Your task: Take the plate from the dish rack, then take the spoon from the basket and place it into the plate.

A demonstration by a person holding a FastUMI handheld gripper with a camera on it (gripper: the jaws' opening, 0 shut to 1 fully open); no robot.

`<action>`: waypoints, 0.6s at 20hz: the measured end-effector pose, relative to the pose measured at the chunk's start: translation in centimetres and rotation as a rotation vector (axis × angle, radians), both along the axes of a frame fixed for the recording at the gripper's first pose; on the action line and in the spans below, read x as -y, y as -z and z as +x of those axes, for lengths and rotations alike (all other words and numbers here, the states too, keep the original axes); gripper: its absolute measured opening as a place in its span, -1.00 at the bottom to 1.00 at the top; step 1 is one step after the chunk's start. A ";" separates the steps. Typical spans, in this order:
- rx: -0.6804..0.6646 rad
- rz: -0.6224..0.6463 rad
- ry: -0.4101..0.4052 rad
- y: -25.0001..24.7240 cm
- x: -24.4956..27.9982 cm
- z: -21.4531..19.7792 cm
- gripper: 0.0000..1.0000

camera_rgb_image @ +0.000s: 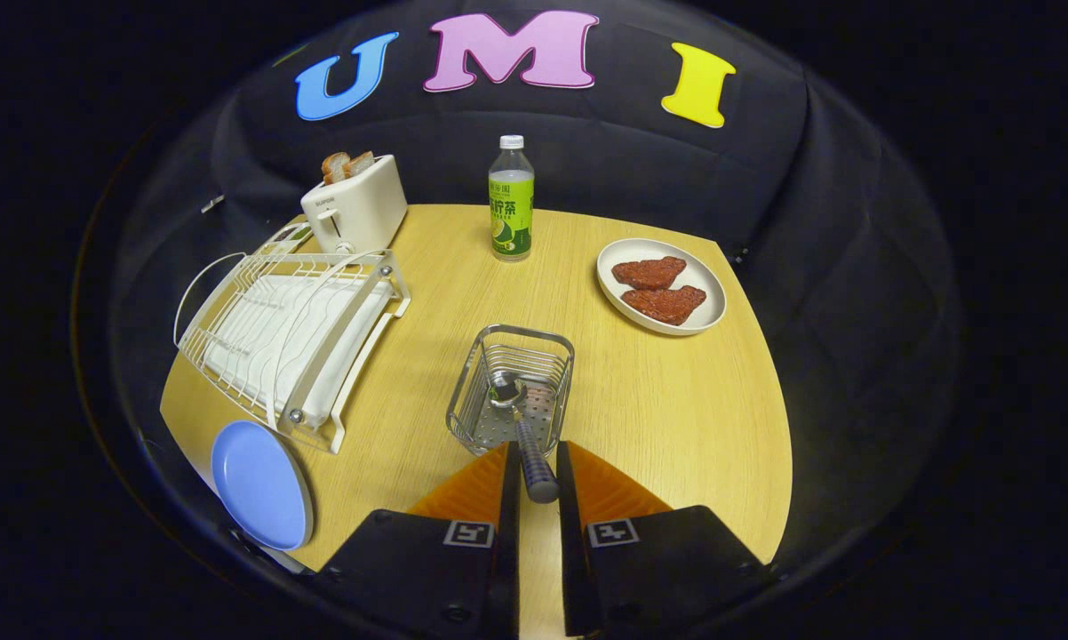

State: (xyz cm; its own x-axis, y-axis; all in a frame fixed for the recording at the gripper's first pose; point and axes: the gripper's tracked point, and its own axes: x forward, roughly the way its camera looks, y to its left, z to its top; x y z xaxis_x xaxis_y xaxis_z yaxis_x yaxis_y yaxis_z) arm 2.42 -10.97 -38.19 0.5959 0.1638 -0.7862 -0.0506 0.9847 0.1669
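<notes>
Tool [535, 471] grips spoon [527, 436] handle above basket [512, 391].

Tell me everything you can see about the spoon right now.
The spoon looks like shiny metal with a dark, rounded handle. Its bowl rests inside the wire basket, and the handle leans out over the basket's near rim toward the hand-held gripper. The handle's end lies between the two fingers, which stand close on either side; whether both press on it cannot be told.

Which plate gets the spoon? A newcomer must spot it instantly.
Start at the white dish rack on the wooden table. At its near corner, beside the gripper clamping the spoon, lies the blue plate. It is bare, whereas the white plate holds meat.
</notes>
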 end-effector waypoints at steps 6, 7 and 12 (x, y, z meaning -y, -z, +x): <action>0.010 0.035 0.045 -1.1 -0.5 0.0 -0.78; 0.008 0.049 0.063 -1.5 -0.5 0.0 -0.78; 0.037 0.039 0.125 -4.3 1.2 -0.2 -0.78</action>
